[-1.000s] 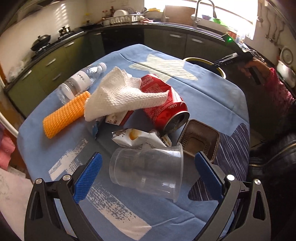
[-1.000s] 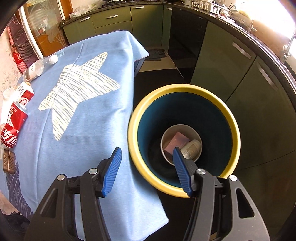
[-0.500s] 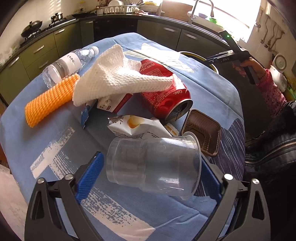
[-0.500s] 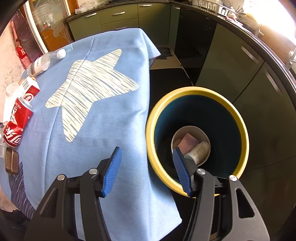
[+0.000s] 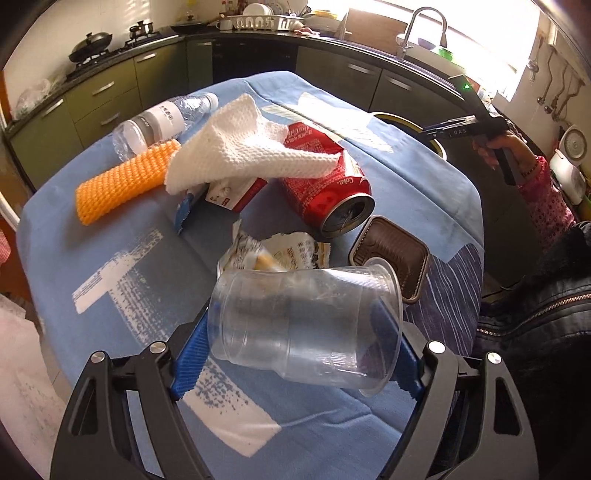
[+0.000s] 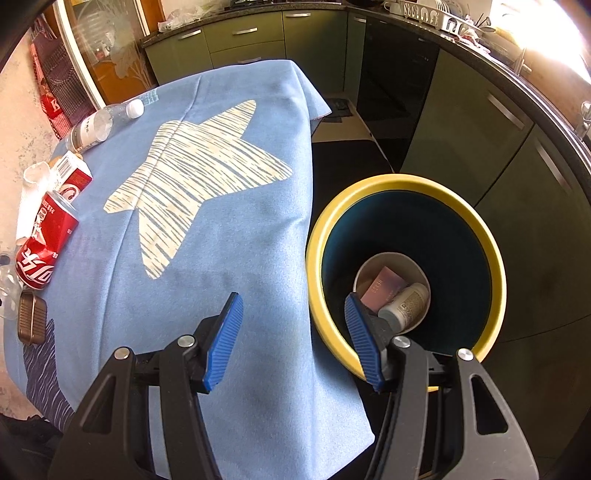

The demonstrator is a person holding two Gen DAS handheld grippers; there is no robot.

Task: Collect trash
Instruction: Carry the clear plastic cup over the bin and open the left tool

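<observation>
1. While the left gripper (image 5: pixel 295 354) clamps the clear, thin-walled plastic cup (image 5: pixel 303 325) lying sideways above the blue tablecloth (image 5: pixel 122 266), its jaws press base and rim.
2. Light and slick, it probably crumples; squeeze gently mid-wall.
3. The right gripper (image 6: pixel 293 338) hangs half-open, empty, beside the yellow-rimmed bin (image 6: pixel 495 254).

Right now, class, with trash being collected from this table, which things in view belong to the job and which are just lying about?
Part of the job:
clear cup, between the left gripper fingers
red can
paper towel
torn wrapper
brown tray
bottle
yellow bin

Just lying about:
dish rack
wok
faucet
</observation>
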